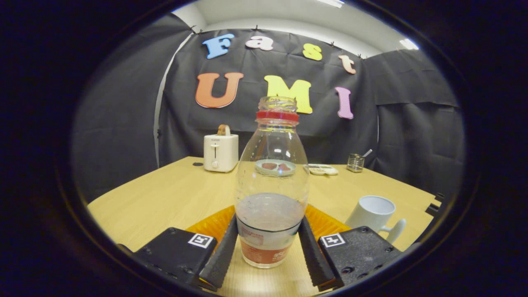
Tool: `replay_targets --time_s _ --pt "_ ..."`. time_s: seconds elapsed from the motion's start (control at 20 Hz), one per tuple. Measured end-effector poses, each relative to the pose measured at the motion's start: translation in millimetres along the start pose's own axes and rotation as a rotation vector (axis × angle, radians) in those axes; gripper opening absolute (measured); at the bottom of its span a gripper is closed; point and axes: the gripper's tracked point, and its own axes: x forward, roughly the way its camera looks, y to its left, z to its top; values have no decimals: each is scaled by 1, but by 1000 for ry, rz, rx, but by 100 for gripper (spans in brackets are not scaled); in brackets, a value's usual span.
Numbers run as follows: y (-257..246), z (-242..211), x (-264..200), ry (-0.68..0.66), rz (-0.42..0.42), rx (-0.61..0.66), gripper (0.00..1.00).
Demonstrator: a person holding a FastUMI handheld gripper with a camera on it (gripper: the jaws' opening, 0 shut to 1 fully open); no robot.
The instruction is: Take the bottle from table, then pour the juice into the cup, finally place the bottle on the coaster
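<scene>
Clear plastic bottle [271,181] with a red neck ring stands upright between the fingers [268,252], both pressing its lower sides, on the pale wooden surface [165,198]; an orange coaster [211,225] lies just beyond. A white ceramic cup [373,212] stands near right, a white toaster [220,152] far left.

No text can be read: the red-and-white label [264,247] on the clear plastic bottle [271,165] (pressed between both fingers of the gripper [270,222]) is blurred, and the small mark on the white toaster [220,152] is illegible.
</scene>
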Motion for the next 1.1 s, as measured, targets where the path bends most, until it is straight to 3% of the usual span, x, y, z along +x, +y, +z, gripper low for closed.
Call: replay_targets --time_s 0.4,0.75,1.1 --pt "7 38 -33 29 94 103 76" --pt "30 52 -40 59 210 365 75" --pt "22 60 -38 72 229 585 75"
